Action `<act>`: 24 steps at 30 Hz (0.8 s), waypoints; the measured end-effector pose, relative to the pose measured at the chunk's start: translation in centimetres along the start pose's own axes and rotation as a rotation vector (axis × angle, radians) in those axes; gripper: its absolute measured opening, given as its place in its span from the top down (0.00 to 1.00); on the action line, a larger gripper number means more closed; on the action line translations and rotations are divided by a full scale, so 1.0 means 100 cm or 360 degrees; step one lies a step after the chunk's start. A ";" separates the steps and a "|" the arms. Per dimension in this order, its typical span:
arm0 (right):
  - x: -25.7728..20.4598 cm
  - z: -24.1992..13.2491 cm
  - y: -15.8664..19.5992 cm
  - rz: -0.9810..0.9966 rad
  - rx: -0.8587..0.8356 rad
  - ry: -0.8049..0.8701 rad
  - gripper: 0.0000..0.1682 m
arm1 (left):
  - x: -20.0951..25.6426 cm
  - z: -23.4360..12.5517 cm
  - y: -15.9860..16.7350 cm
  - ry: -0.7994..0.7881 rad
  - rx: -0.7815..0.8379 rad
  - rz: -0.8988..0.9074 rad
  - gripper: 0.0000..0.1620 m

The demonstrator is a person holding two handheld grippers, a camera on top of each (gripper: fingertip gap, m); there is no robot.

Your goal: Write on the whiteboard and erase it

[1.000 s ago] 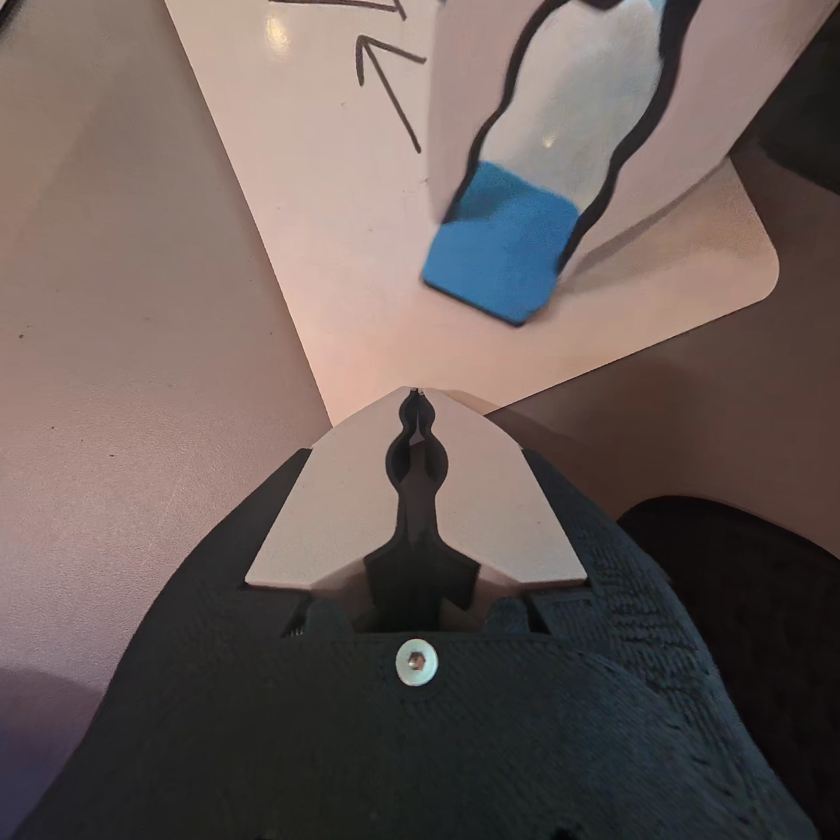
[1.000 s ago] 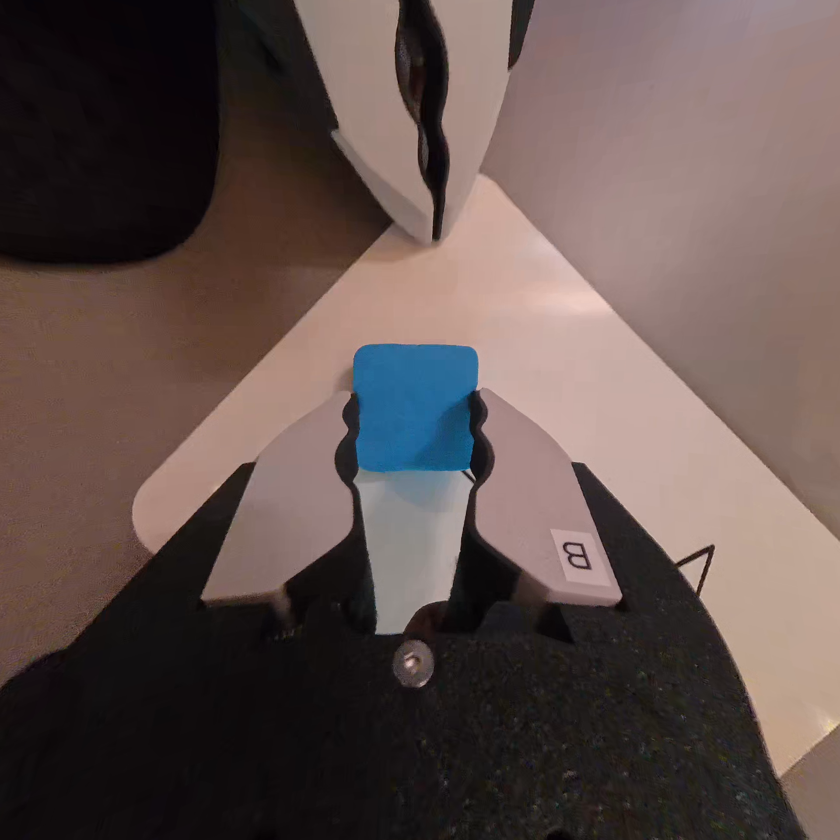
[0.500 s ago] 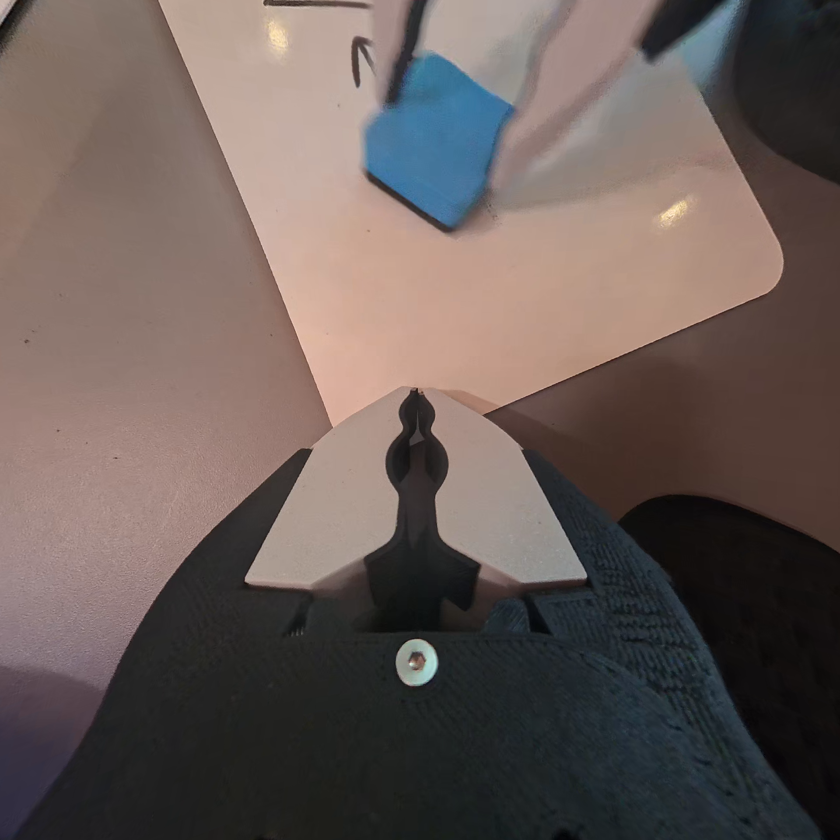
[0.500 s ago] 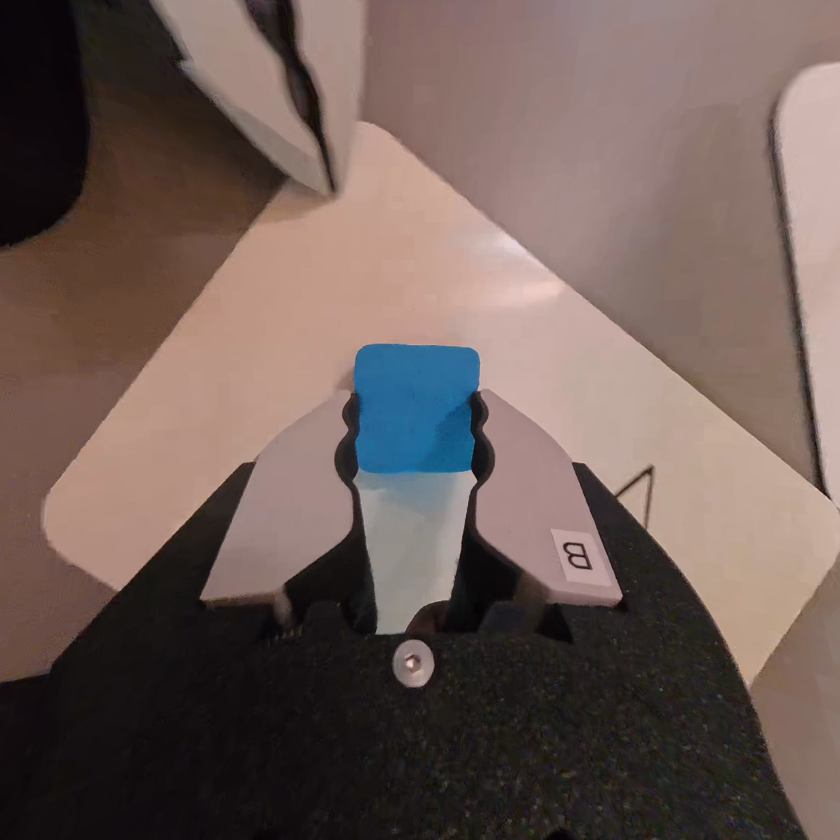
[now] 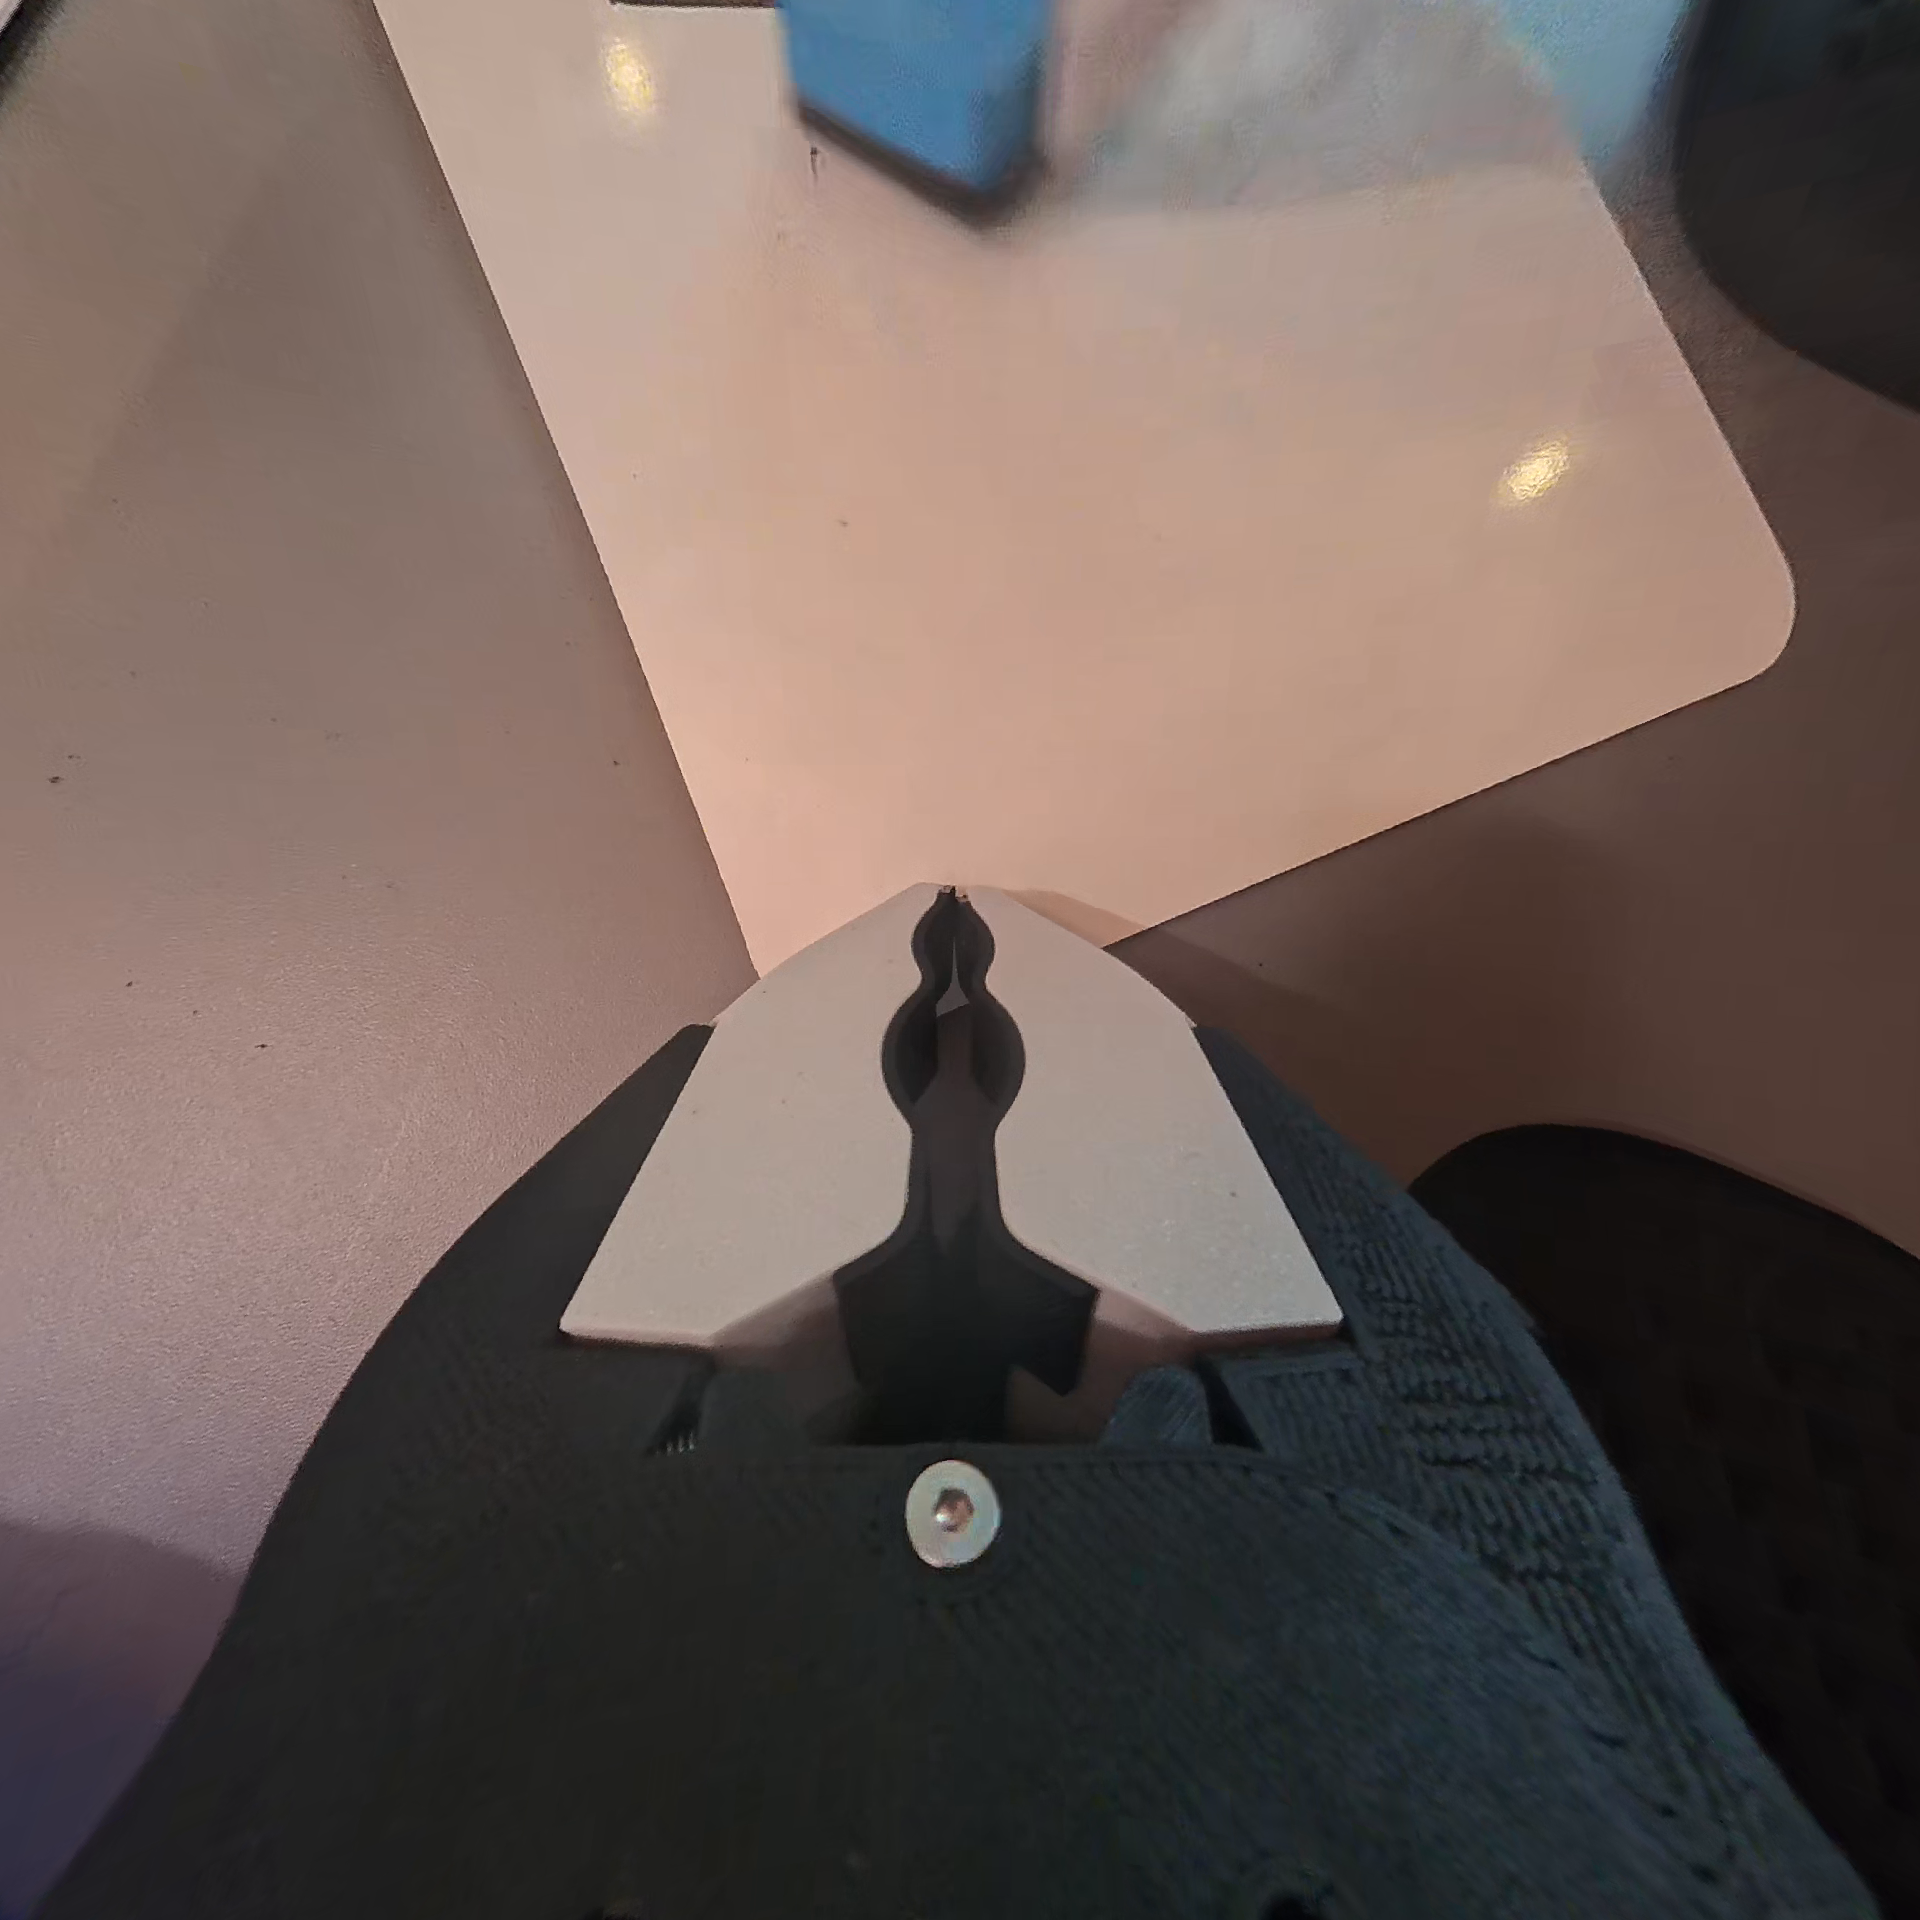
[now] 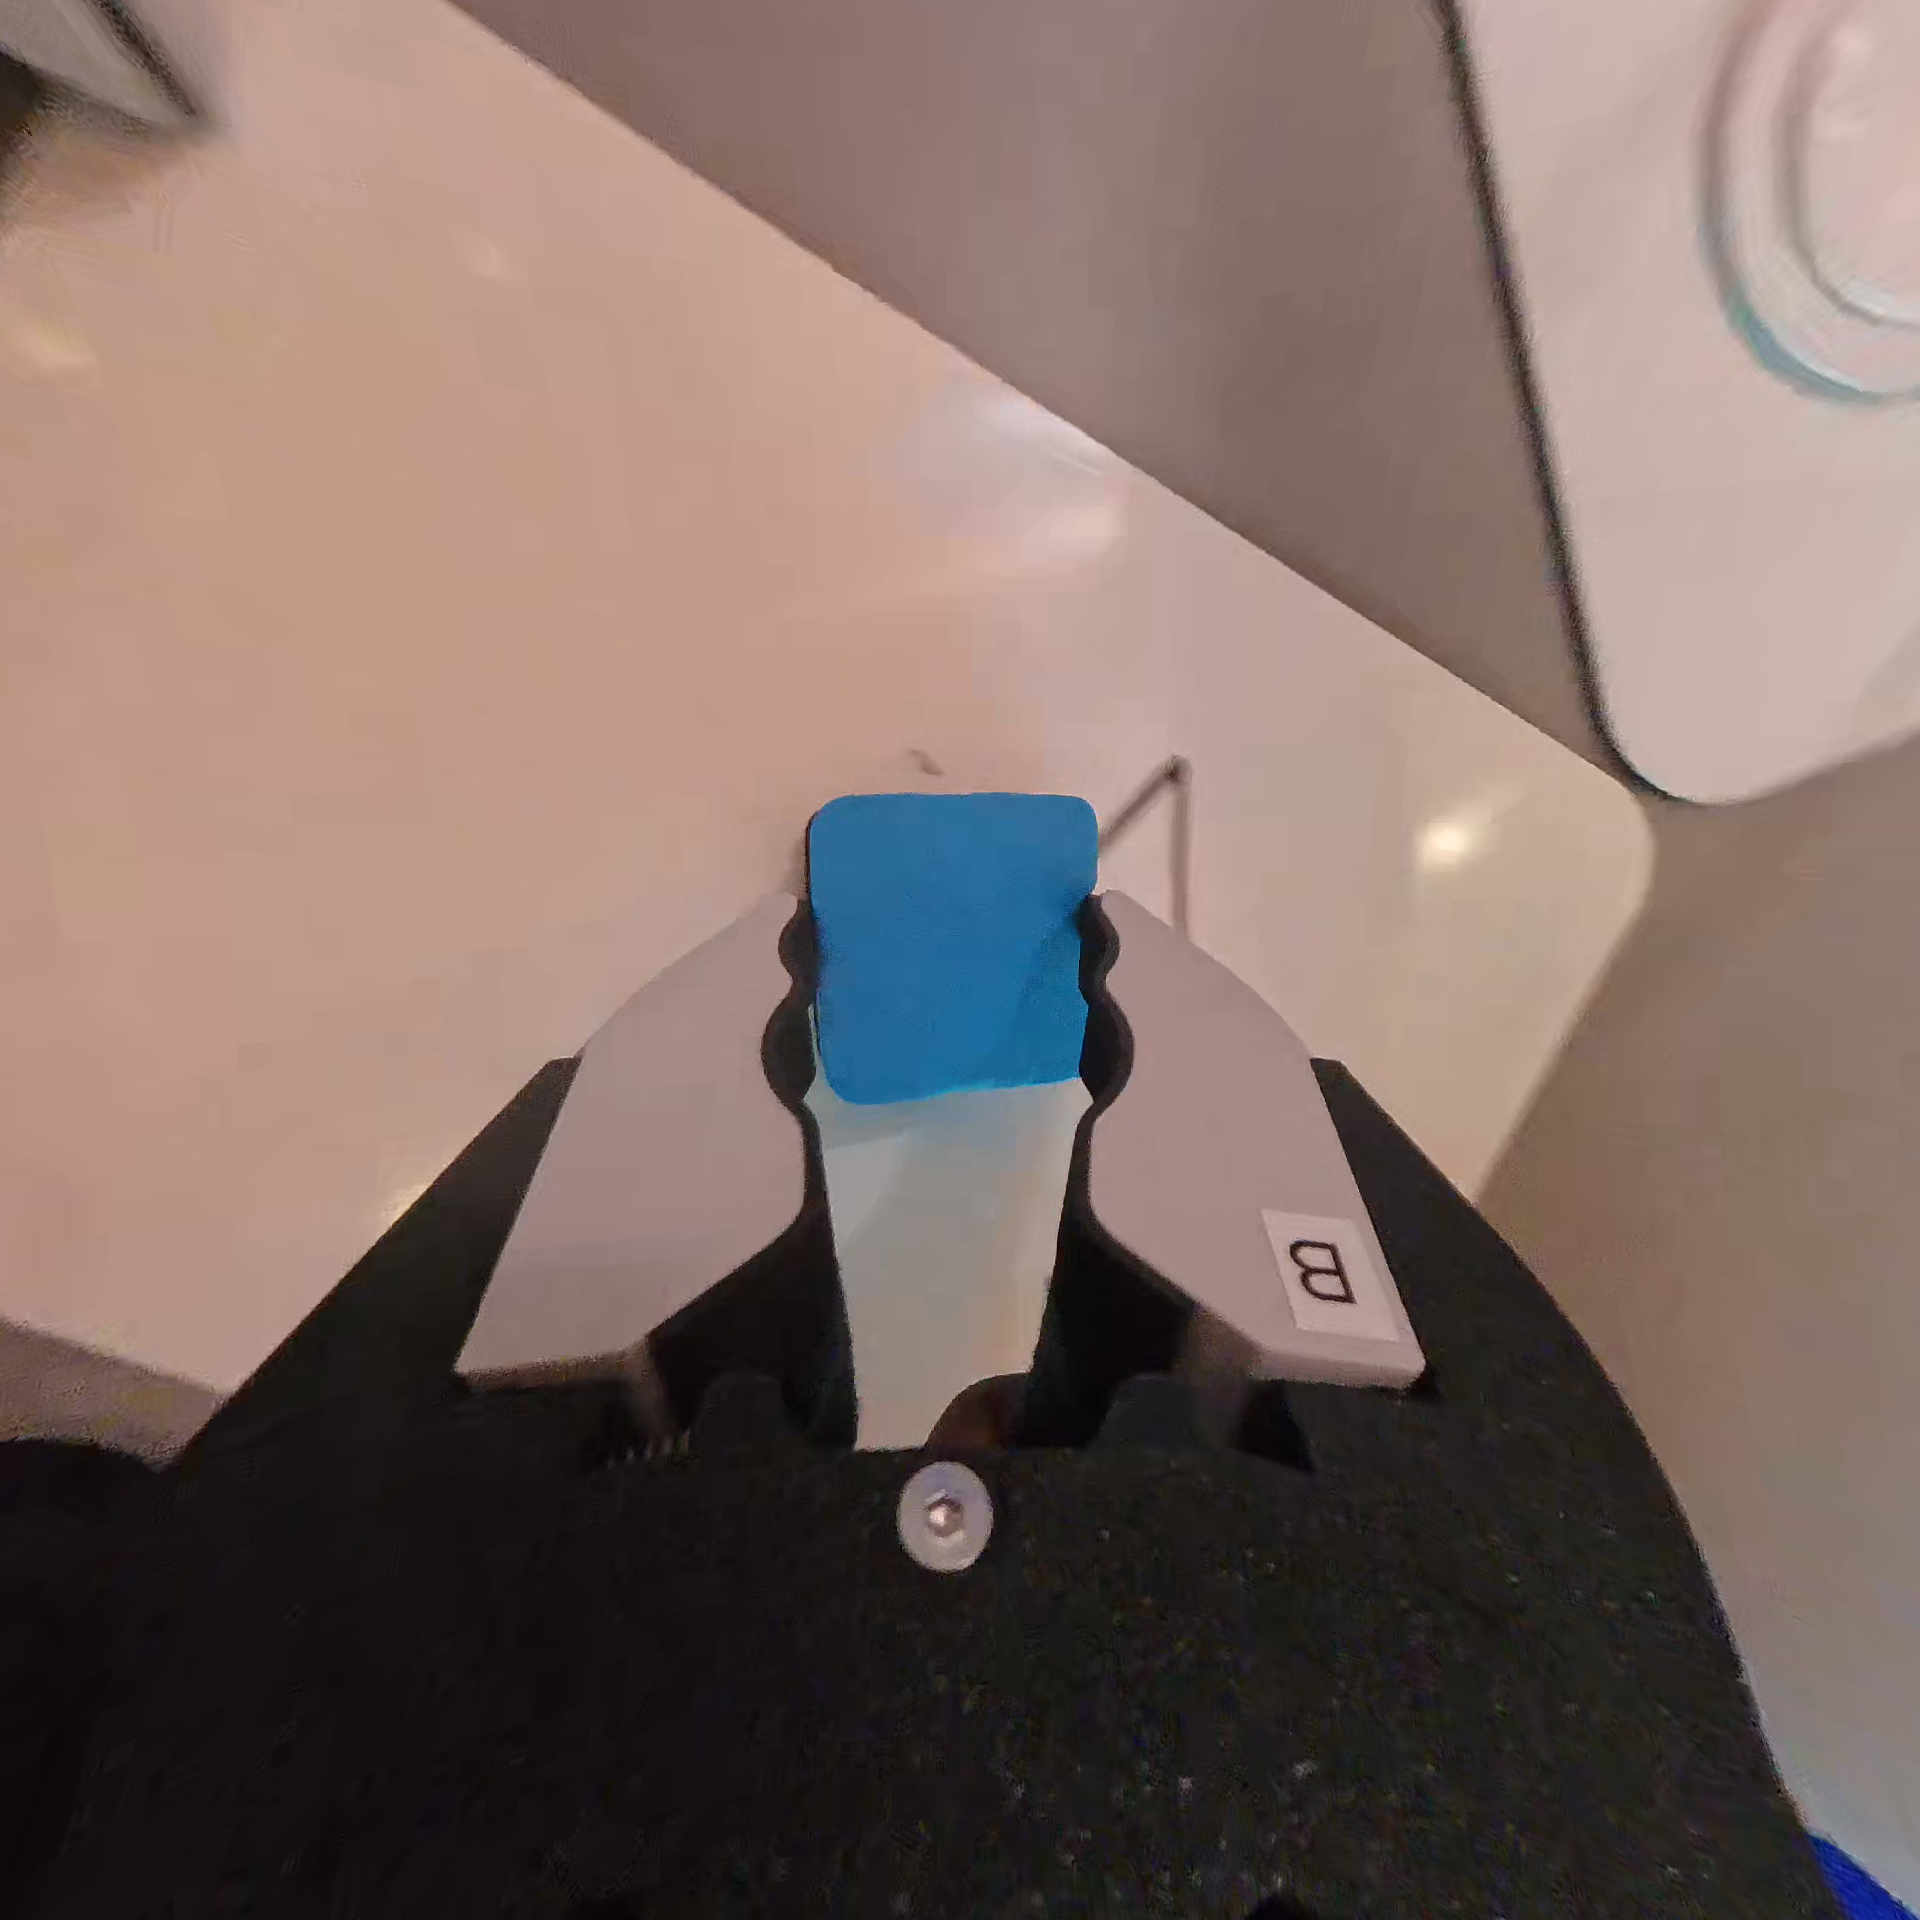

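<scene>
Whiteboard (image 5: 1091, 582): white, round-cornered sheet lying flat on the tan surface (image 5: 260, 623), directly ahead of both sets of fingers. Its far end runs off the top of the left wrist view; its near corner is hidden under the left gripper (image 5: 951, 891).

Eraser (image 6: 951, 945): blue block, gripped at the sides between the right fingers (image 6: 1216, 1091), its front half projecting past the tips. The right gripper (image 6: 948, 904) is closed onto it, the gap as wide as the block. In the left wrist view the eraser (image 5: 914, 83) appears far ahead, smeared by motion and cut by the top edge, and whether its underside touches the board cannot be told for certain.

Black marker lines (image 6: 1169, 831): thin strokes on the board just right of the eraser, partly hidden behind block and right finger; their shape cannot be made out.

Left fingers (image 5: 1122, 1122): pressed together at the tips, nothing between them, tips over the board's near corner.

White tray-like object (image 6: 1714, 468): dark-edged, beyond the board to the right of the right fingers, cut by the frame; a blurred round clear item (image 6: 1829, 208) rests on it, not identifiable.

Dark rounded shape (image 5: 1714, 1403): right of the left fingers, indistinct.
</scene>
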State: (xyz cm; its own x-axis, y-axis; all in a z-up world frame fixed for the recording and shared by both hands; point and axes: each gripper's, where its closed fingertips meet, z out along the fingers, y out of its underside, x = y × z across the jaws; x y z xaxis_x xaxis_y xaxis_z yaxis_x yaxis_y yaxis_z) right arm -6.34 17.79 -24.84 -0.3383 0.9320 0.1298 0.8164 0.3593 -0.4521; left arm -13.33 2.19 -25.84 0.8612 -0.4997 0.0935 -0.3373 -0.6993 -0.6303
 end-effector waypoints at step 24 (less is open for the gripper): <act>0.022 0.013 -0.020 0.0056 0.0180 0.0039 0.71 | 0.003 0.000 0.000 0.0015 0.0002 -0.0010 0.99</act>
State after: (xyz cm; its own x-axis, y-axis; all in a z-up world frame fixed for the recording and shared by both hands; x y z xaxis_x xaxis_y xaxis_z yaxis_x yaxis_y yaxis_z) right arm -9.33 19.09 -24.84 -0.2977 0.9453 0.1334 0.7689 0.3202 -0.5534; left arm -13.11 2.07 -25.79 0.8597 -0.4999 0.1047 -0.3313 -0.7019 -0.6305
